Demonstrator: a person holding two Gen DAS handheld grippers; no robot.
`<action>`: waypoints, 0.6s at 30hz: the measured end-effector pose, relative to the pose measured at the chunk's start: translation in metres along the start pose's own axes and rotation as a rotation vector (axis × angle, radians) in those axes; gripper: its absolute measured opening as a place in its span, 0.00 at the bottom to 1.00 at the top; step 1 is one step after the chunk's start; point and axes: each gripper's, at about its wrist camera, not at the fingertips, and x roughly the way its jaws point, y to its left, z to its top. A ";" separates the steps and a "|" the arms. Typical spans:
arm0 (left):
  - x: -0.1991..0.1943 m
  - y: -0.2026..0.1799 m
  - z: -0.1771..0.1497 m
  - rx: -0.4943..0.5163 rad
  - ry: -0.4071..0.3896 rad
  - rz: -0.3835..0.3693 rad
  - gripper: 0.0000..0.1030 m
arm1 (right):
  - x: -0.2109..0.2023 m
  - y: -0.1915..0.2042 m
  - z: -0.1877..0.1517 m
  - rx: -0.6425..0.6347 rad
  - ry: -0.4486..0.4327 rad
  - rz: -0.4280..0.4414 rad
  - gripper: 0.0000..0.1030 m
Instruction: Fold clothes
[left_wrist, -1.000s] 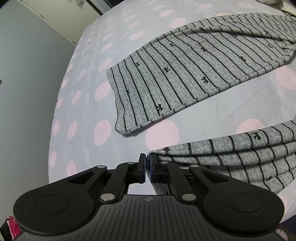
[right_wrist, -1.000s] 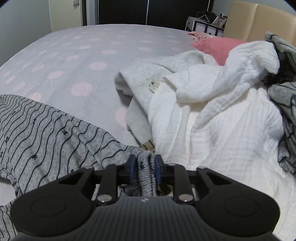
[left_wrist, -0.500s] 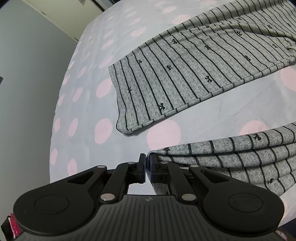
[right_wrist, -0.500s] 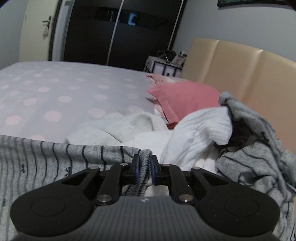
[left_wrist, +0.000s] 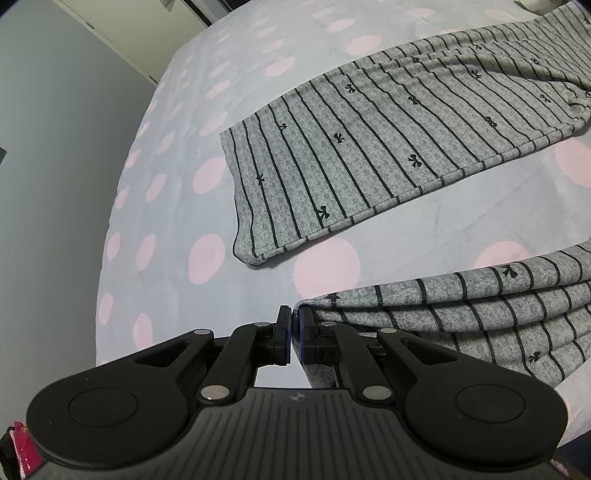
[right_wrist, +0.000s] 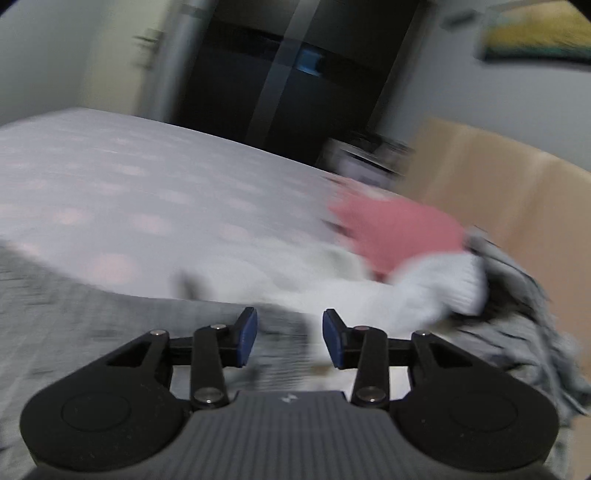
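Lying across the dotted bedspread (left_wrist: 192, 155), the striped grey trousers (left_wrist: 388, 147) have one leg flat ahead, the other leg's hem pinched in the left gripper (left_wrist: 294, 334). Right gripper (right_wrist: 289, 341) spread wide above the blurred grey cloth.

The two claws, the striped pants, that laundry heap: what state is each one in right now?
Left claw: shut, pinching the striped pants' corner.
Right claw: open, nothing between its pads.
Striped pants: one leg flat on the dotted bedspread, the other bunched in folds.
White laundry pile: crumpled, unfolded.
Pink pillow: lying beside the pile.
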 end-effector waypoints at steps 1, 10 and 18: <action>-0.001 0.000 0.000 0.001 -0.002 0.000 0.02 | -0.007 0.013 -0.002 -0.021 -0.005 0.080 0.40; -0.011 -0.001 -0.005 -0.008 -0.025 0.011 0.02 | -0.022 0.144 -0.028 -0.280 0.037 0.585 0.37; -0.013 -0.003 -0.006 0.002 -0.026 0.015 0.02 | -0.034 0.229 -0.051 -0.561 0.032 0.680 0.42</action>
